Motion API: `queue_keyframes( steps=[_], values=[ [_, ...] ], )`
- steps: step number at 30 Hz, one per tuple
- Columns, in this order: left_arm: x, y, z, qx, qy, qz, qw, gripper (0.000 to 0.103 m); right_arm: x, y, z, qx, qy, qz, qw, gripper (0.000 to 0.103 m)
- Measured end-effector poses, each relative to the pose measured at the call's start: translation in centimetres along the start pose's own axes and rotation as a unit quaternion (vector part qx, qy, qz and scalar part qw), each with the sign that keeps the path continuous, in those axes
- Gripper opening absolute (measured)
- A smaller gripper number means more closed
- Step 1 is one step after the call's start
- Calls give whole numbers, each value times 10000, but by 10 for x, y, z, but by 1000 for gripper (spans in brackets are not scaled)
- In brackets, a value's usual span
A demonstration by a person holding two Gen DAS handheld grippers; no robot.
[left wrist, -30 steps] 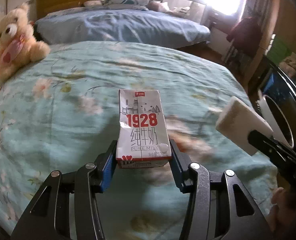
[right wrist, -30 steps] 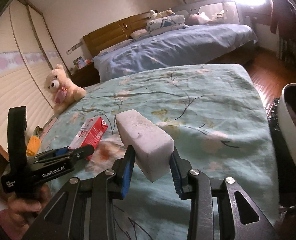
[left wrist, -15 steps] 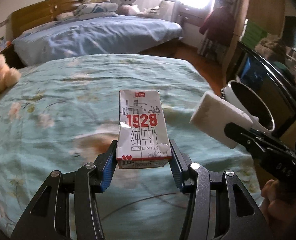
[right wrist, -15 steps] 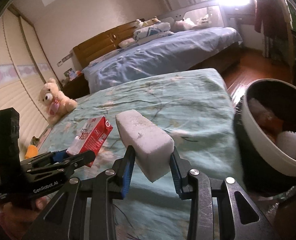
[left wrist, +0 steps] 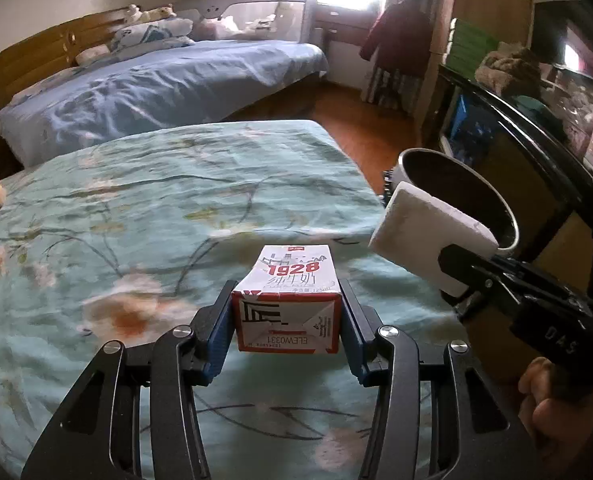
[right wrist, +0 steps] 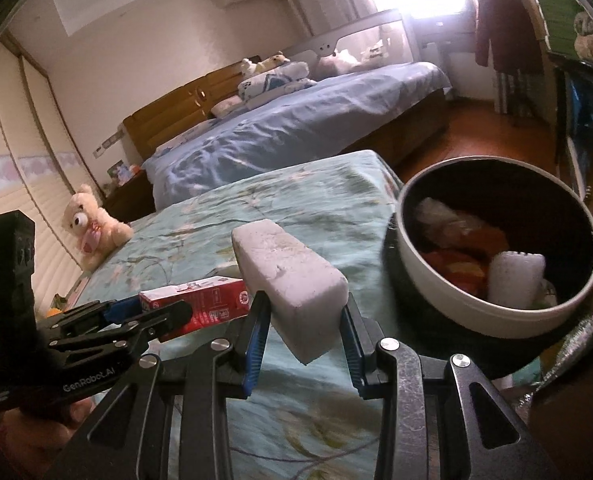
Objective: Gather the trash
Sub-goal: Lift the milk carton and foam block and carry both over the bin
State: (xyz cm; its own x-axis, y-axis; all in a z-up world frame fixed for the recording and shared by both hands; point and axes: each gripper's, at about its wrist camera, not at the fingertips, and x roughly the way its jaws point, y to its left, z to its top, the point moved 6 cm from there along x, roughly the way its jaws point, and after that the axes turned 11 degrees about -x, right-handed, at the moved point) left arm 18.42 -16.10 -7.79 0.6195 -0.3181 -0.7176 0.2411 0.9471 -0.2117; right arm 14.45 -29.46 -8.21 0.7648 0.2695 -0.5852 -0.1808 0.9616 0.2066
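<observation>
My left gripper (left wrist: 286, 320) pinches the milk carton (left wrist: 290, 304); my right gripper (right wrist: 302, 328) clamps the white foam block (right wrist: 288, 276), trash bin (right wrist: 476, 320) at two o'clock.

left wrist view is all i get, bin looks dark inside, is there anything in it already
Observer: Yes. The right wrist view looks down into the trash bin: a white ridged block sits in it on red and orange scraps.
Operator: is the foam block in the right hand-held gripper over the bin yet
Observer: Not yet. From the right wrist, the foam block clamped in the right hand-held gripper shows over the floral bedspread, with the bin's rim to its right.
Operator: anything left on the bed by the headboard side
Observer: A teddy bear sits whole at the bedspread's far left edge; your view shows only a sliver of it.
</observation>
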Motion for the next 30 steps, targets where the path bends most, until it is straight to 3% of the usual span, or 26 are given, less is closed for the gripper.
queue_keyframes(
  steps=[20,30],
  values=[
    [-1,-30,-3,212,-67,-189,9996,47,-28,-28,-8,179,-140,-283,9993,35],
    [35,-17,-33,183,672,-82,9975,47,-22,-25,-15,161,8,-245,9996,36]
  ],
)
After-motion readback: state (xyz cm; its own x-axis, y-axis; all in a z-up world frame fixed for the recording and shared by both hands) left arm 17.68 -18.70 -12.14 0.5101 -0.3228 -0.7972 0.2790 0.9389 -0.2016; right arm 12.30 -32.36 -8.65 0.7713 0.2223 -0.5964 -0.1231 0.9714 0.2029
